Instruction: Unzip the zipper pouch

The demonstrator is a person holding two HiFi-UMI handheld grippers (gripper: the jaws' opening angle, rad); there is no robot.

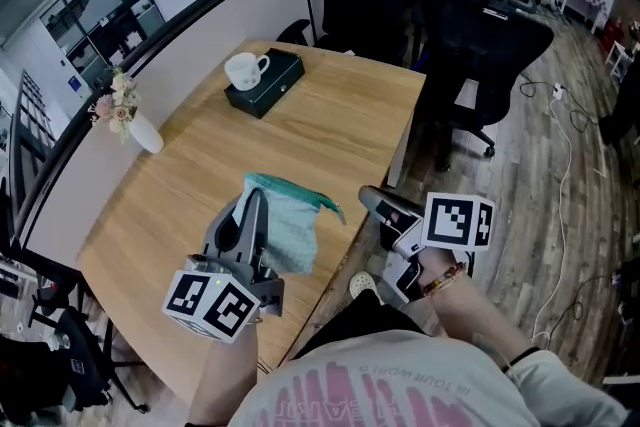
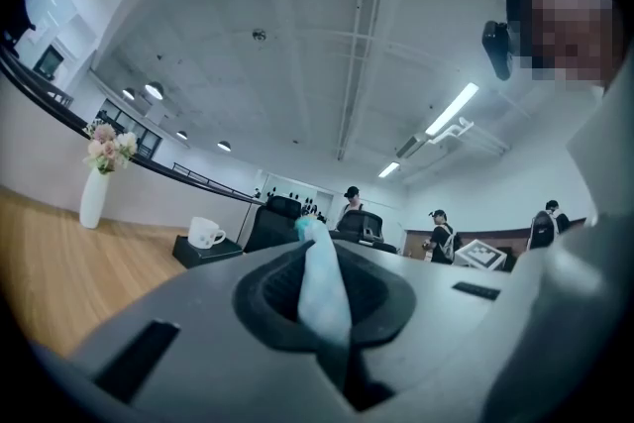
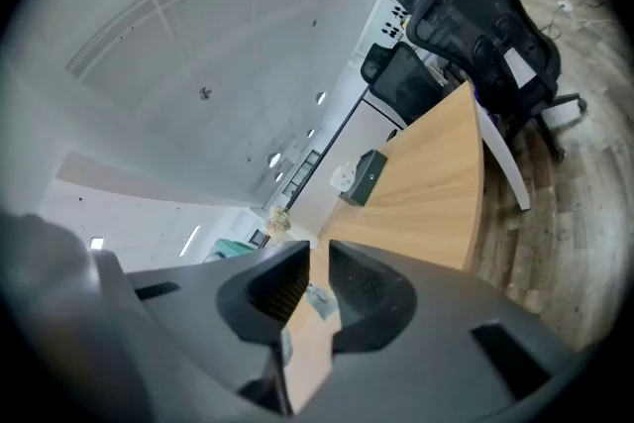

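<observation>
Zipper pouch (image 1: 290, 220): teal fabric, pinched between the jaws of the left gripper (image 1: 255, 203), hanging off its tips to that gripper's right, above the near part of the table (image 1: 330, 115). In the left gripper view, a pale teal fold (image 2: 322, 287) clamped upright between the two pads, both pads pressed onto it. Upper edge of pouch running away from the left gripper toward the right gripper (image 1: 372, 201), dark teal end pointing at it.

Right gripper: just beside the pouch's right end, apart from it, off the table's near edge. Jaws spread, clear gap between the pads in the right gripper view; neither pad pressing on anything. Small pale bit (image 3: 319, 300) visible through the gap, too small to identify. Teal patch (image 3: 231, 249) past that gripper's left jaw, likely the pouch.

Counts:
- Pouches: one.
- Grippers: two, each with one marker cube, left (image 1: 215, 305), right (image 1: 458, 220).
- Table: one, wooden.
- White mug (image 1: 244, 70): one, standing on one black box (image 1: 272, 87), well beyond the left gripper's tips.
- White vase (image 1: 145, 135) with flowers (image 1: 115, 103): one, far to the left gripper's left.
- Black office chairs (image 1: 480, 45): at least two, beyond the right gripper past the table.
- People in the background of the left gripper view: three, small.
</observation>
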